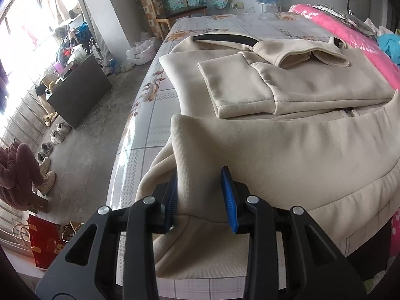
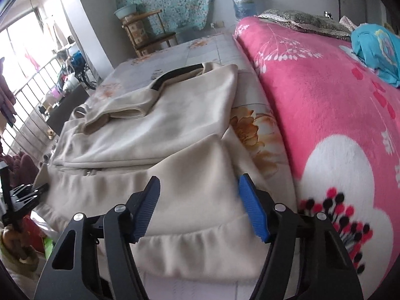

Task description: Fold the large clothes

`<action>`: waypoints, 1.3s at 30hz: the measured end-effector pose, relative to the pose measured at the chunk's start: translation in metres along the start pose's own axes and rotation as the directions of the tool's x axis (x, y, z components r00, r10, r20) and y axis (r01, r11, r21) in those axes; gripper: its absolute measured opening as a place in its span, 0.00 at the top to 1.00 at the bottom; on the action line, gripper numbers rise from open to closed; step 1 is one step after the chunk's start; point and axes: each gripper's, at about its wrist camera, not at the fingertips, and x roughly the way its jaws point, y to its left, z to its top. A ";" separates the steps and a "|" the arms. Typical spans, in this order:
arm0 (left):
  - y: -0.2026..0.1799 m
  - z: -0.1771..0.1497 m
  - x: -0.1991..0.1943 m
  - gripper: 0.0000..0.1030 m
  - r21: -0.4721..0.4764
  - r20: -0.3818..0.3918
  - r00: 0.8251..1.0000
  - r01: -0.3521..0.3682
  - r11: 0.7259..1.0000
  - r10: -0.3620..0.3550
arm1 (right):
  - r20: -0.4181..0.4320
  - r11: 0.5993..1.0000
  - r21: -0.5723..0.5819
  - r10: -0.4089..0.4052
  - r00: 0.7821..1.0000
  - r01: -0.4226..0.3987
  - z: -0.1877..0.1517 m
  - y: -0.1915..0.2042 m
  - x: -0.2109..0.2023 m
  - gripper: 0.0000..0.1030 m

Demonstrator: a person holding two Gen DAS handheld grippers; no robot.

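A large beige zip-up garment (image 1: 287, 87) lies on a bed with its sleeves folded across the body and a black trim at the far end. Its near hem hangs toward me over the bed's edge. My left gripper (image 1: 200, 197) is shut on a bunched ridge of that hem at the garment's left corner, and cloth fills the gap between the blue pads (image 1: 228, 200). In the right wrist view the same garment (image 2: 150, 130) lies ahead. There my right gripper (image 2: 200, 207) stands open over the hem's right part, with flat cloth between its pads but not pinched.
The bed sheet (image 1: 155, 125) has a tile and flower print. A pink blanket (image 2: 325, 100) is heaped along the garment's right side, with a blue cloth (image 2: 375, 50) on it. Left of the bed are bare floor, a black cabinet (image 1: 77, 92), shoes (image 1: 50, 150) and a red bag (image 1: 45, 242).
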 end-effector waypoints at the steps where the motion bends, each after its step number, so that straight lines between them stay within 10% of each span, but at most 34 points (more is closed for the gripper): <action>1: 0.000 0.000 0.000 0.69 0.000 -0.001 1.000 0.001 1.000 -0.001 | -0.004 1.000 0.007 0.005 1.000 -0.005 0.002 -0.003 0.003 0.37; 17: -0.003 0.001 0.000 0.69 0.005 -0.012 1.000 -0.028 1.000 0.028 | -0.071 0.995 0.049 0.087 0.994 -0.084 -0.003 -0.017 0.005 0.67; 39: -0.004 0.000 -0.001 0.69 0.005 -0.018 0.999 -0.043 0.999 0.043 | -0.045 0.990 -0.128 -0.063 0.997 0.056 -0.004 0.008 0.001 0.85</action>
